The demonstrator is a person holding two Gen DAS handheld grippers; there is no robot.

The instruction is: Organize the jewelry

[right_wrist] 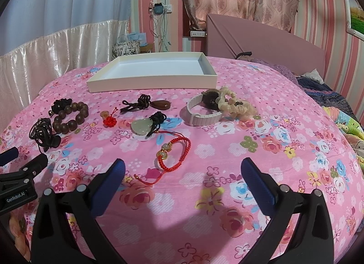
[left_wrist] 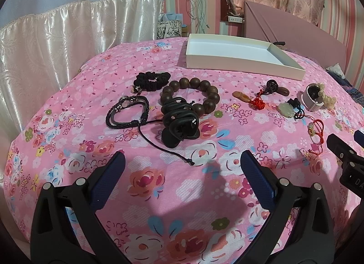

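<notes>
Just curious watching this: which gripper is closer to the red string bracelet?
Right. The red string bracelet lies just ahead of the right gripper, near its left finger. The left gripper sits farther off, the bracelet to its right.

Black plastic tongs (left_wrist: 182, 161) — blue textured pads (left_wrist: 113, 179), silver round screws, white "GenRobot.AI" lettering.
</notes>
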